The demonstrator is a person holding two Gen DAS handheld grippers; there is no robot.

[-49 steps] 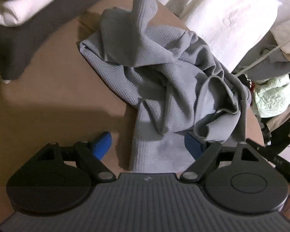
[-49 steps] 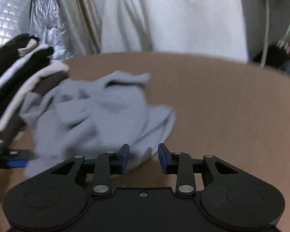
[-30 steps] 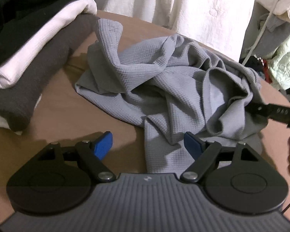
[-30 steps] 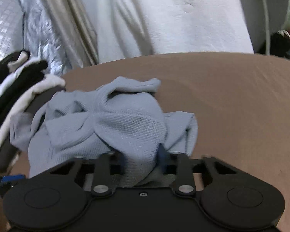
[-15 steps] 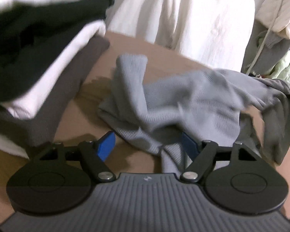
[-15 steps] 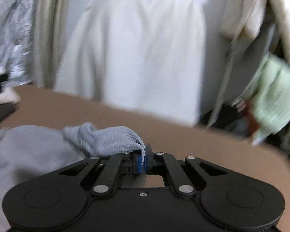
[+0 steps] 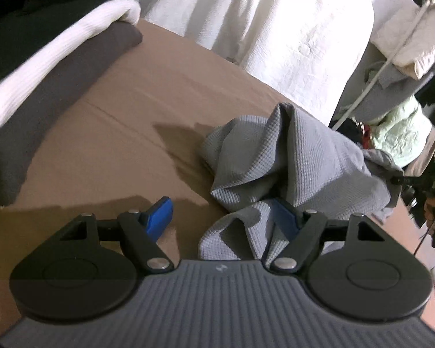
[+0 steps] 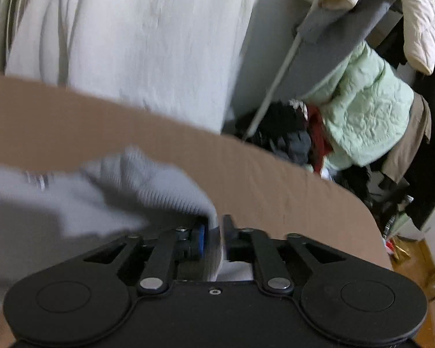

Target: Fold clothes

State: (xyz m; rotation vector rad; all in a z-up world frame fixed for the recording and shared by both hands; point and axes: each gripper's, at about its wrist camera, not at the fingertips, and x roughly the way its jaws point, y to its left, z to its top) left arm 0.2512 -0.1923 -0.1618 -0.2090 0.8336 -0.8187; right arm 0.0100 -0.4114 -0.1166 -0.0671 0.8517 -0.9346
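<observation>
Dragged rightward since before: grey waffle-knit garment (image 7: 290, 156), bunched near desk (image 7: 116, 145) edge.
Right tongs (image 8: 214, 232) clamped on garment fold; left tongs (image 7: 223, 217) spread wide.

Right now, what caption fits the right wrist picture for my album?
The right claw pinches a blurry grey waffle-knit garment above the brown cardboard-covered table.

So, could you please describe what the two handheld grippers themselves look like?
The left gripper and right gripper match: black linkage arms on silver pivot pins, two round black discs, and blue-padded fingers. The left body is ribbed grey with a small logo; the right is smooth black with one screw.
</observation>
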